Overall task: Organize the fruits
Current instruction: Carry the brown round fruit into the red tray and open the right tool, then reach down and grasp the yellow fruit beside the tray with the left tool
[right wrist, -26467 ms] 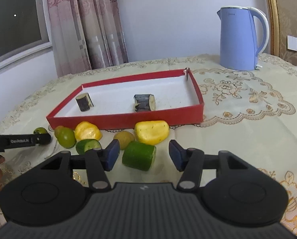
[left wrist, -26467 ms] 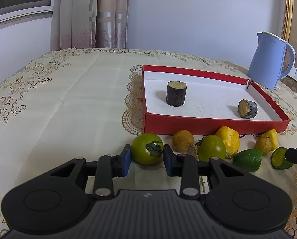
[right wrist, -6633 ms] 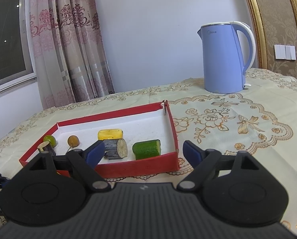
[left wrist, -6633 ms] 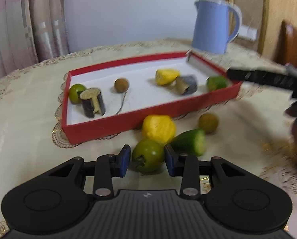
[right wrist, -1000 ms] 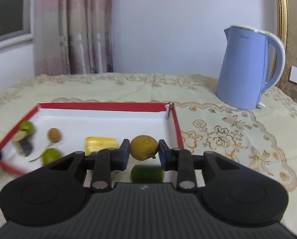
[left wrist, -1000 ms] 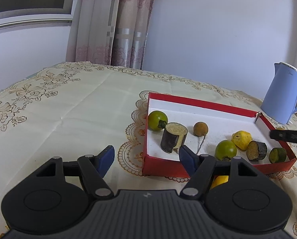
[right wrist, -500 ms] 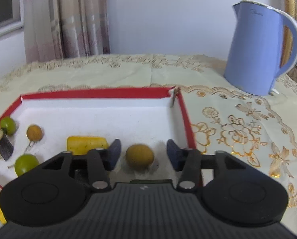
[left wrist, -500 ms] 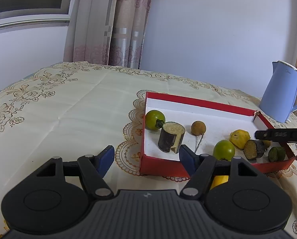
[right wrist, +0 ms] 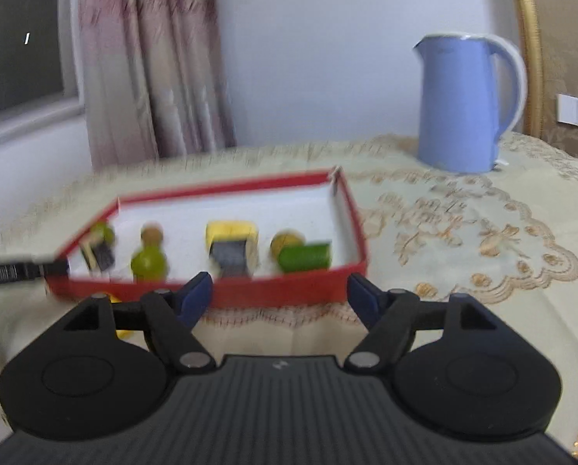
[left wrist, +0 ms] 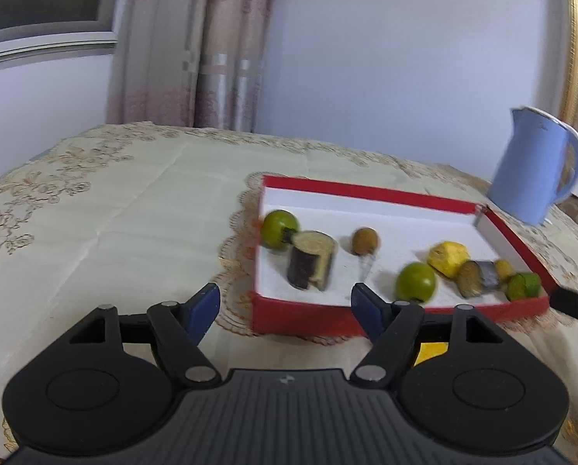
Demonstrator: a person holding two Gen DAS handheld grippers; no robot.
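Note:
The red tray (left wrist: 308, 316) (right wrist: 289, 292) holds several fruits: two green tomatoes (left wrist: 279, 228) (left wrist: 416, 282), a dark eggplant chunk (left wrist: 311, 265), a brown longan (left wrist: 365, 241), a yellow piece (left wrist: 446, 258), a second dark chunk (left wrist: 478, 277), the brown longan I just let go (right wrist: 287, 243) and a green cucumber piece (right wrist: 305, 256). A yellow piece (left wrist: 430, 352) lies on the cloth in front of the tray, behind my left finger. My left gripper (left wrist: 285, 308) is open and empty before the tray's near wall. My right gripper (right wrist: 279, 296) is open and empty, back from the tray.
A blue kettle (left wrist: 535, 170) (right wrist: 469, 102) stands behind the tray to the right. The table has a cream embroidered cloth (left wrist: 95, 232). Curtains and a window are at the back left. The other gripper's black finger (left wrist: 575, 304) shows at the tray's right corner.
My right gripper has opened wider and pulled back out of the tray, leaving the brown longan inside by the cucumber piece. My left gripper stays open and shifted slightly.

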